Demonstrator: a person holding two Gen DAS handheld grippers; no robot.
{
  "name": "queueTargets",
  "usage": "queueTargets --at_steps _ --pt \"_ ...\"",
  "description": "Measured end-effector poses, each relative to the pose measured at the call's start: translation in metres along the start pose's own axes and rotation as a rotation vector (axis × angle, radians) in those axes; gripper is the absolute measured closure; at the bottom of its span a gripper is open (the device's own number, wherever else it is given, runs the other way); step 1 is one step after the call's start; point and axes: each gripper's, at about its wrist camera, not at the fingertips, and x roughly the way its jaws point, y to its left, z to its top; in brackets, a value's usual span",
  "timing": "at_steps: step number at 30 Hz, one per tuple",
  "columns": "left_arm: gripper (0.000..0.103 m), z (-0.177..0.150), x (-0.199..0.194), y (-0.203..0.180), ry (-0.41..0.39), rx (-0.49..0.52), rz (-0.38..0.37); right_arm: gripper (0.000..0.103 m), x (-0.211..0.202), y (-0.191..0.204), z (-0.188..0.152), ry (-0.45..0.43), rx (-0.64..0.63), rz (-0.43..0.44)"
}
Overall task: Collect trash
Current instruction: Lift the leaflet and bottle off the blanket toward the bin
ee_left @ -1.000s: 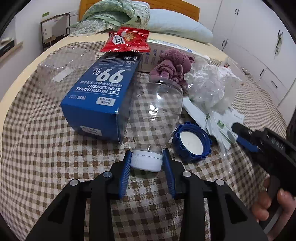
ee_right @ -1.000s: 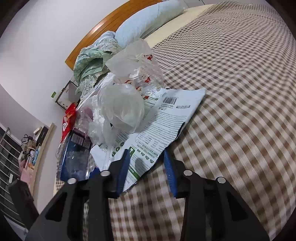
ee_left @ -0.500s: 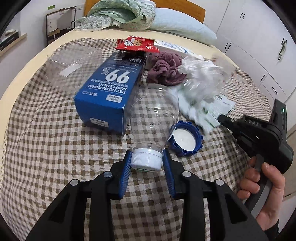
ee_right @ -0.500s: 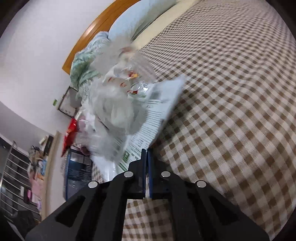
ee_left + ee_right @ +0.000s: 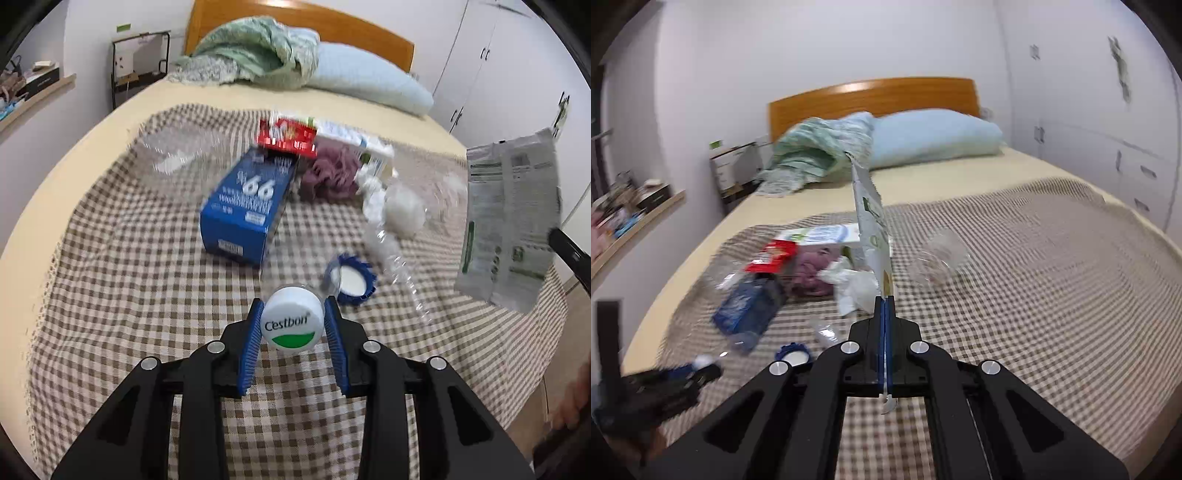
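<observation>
While both hands are up off the checked blanket (image 5: pixel 122 295), each one already carries a piece of rubbish, and what matters for the coming move is how each piece hangs from its jaws. The left gripper (image 5: pixel 293 325) has its blue pads pressed on either side of the white cap (image 5: pixel 291 321) of a clear bottle (image 5: pixel 391 254); the jaws stand partly open, only as wide as the cap. The cap faces back toward the hand, so the bottle's long axis seems to run forward and away from the jaws, out over the blue lid (image 5: pixel 351 280) on the blanket. The right gripper (image 5: pixel 885 314) is clamped fully together on the lower edge of the printed packet (image 5: pixel 871 229), which sticks up edge-on from the jaws like a sail; from the left wrist view that packet (image 5: pixel 509 221) hangs in the air, well clear of the bed. Left on the blanket are the blue box (image 5: pixel 247 206), the red wrapper (image 5: pixel 288 134) and crumpled plastic (image 5: pixel 391 206), all nearer the left hand. No bin shows in either view, so I cannot tell which way the loads must go.
</observation>
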Motion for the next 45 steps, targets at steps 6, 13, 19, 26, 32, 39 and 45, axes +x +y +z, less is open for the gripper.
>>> queueTargets --at_steps 6,13,19,26,32,39,45 --pt "0.072 -0.009 -0.039 0.006 -0.06 -0.041 -0.012 0.103 -0.058 0.021 -0.026 0.122 -0.198 0.029" --pt "0.072 -0.078 -0.04 0.015 0.046 -0.04 -0.011 0.1 -0.032 0.056 -0.089 0.27 -0.223 0.119" --pt "0.072 -0.107 -0.017 0.024 0.182 -0.036 0.039 0.094 0.002 0.051 -0.13 0.213 -0.099 0.115" --pt "0.031 -0.101 -0.017 0.022 0.147 -0.074 -0.016 0.069 -0.003 0.049 -0.136 0.162 -0.177 0.055" --pt "0.024 -0.078 0.005 0.037 0.145 -0.147 0.034 0.032 0.019 0.056 -0.145 0.16 -0.366 -0.041" --pt "0.043 -0.066 0.012 0.044 0.125 -0.155 -0.023 0.103 0.047 0.002 -0.109 0.223 -0.03 0.089" --pt "0.044 -0.058 -0.007 0.048 0.056 -0.178 -0.087 0.103 0.023 0.003 -0.109 0.192 -0.03 0.1"
